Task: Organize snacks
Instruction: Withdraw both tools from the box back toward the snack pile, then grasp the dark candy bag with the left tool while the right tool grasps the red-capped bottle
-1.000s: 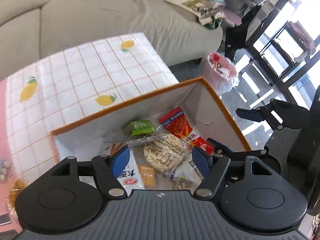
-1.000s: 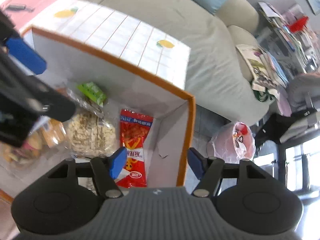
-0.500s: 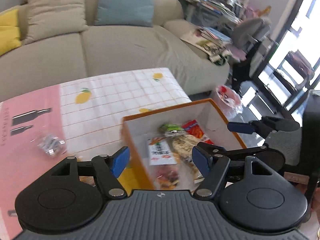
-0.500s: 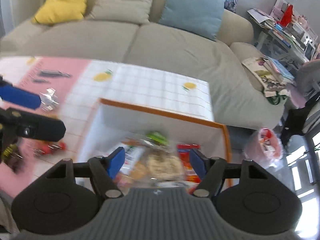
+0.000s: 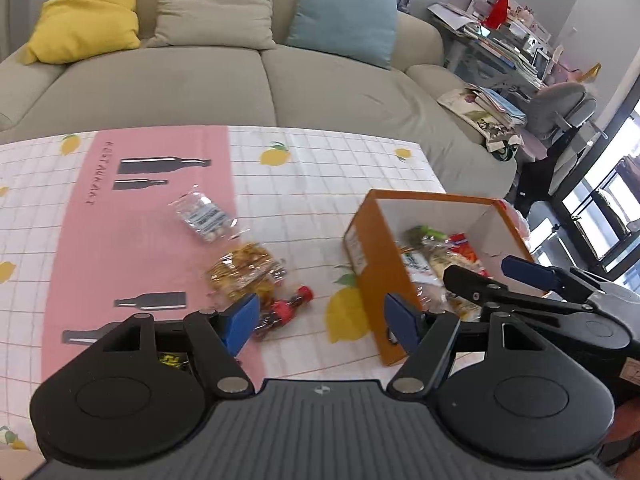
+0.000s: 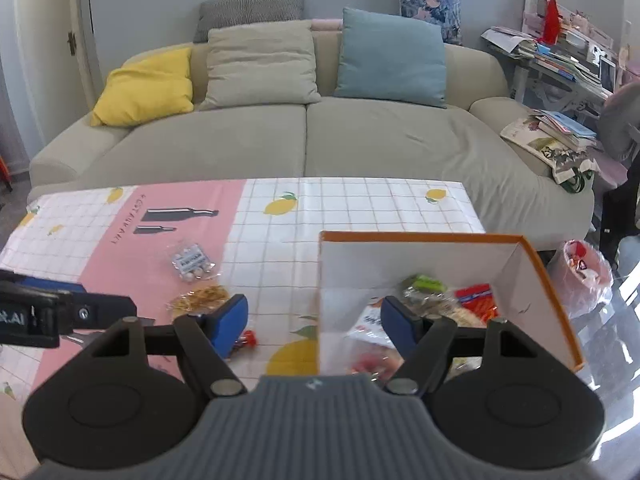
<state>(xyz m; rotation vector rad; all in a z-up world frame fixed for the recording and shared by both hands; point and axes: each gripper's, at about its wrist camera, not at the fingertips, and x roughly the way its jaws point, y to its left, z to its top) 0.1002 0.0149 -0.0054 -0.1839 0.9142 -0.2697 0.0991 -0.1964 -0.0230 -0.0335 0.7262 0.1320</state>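
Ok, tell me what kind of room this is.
Most likely a home living room: a beige sofa with cushions, a low table under a lemon-print cloth, and a cluttered desk to one side.

bright daylight from windows [image 5: 612, 200] at right, floor glare there; fisheye edges curve; slight motion blur on near snacks [image 6: 376, 332].

The tablecloth [image 6: 360, 208] is a white grid with yellow lemons and a pink band bearing black bottle silhouettes. At lower right, the box [image 6: 556, 300] is orange outside, white inside. On the beige sofa [image 6: 360, 140] along the upper frame sit yellow [image 6: 148, 88], beige [image 6: 260, 68] and teal cushions [image 6: 392, 60]. The grippers' pads [image 6: 230, 322] are blue.
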